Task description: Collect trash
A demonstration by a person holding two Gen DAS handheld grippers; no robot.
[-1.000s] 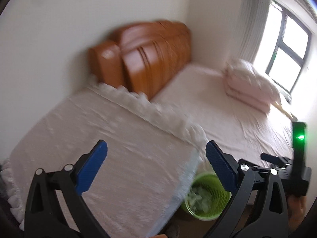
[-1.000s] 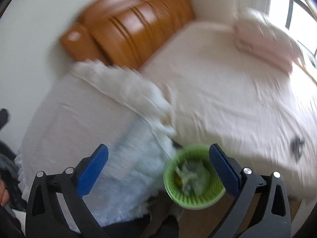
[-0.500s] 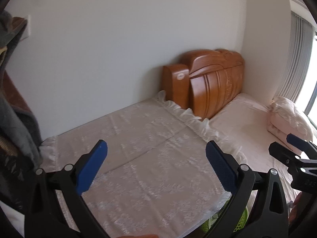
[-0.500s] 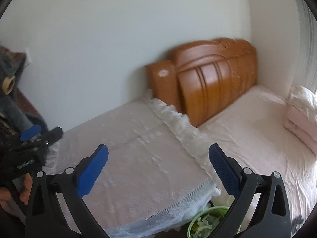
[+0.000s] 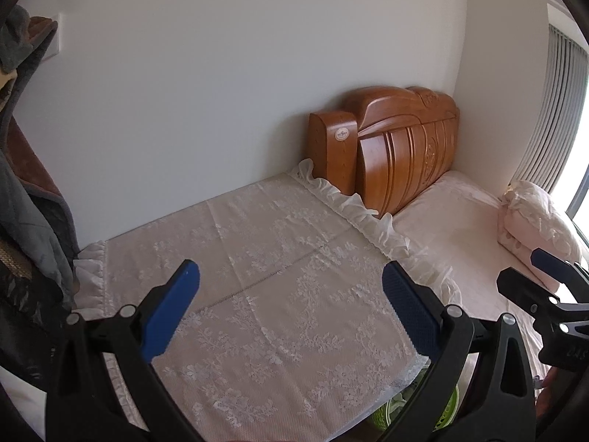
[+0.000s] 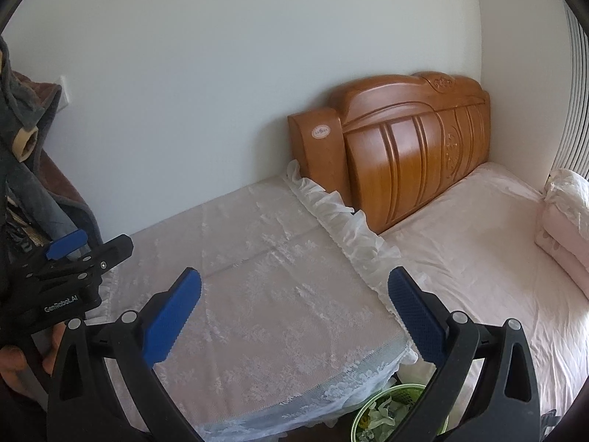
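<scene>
showing green mesh bin [image 6: 371, 414] holding crumpled pale trash [image 6: 384, 410]; left gripper [image 5: 291, 309] and right gripper [image 6: 294, 309] spread wide, empty.

Table: a low surface under a white lace cloth [image 6: 265, 294] with a ruffled edge, filling the middle of both views.
Bed: pink sheet [image 6: 475, 258] at 3 o'clock of the cloth.
On bed: folded pink bedding [image 5: 533, 228] at 3 o'clock.

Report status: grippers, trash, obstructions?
Left gripper open, empty. Right gripper open, empty. Green trash basket holds crumpled trash, low beside lace-covered table. Nothing blocking.
</scene>
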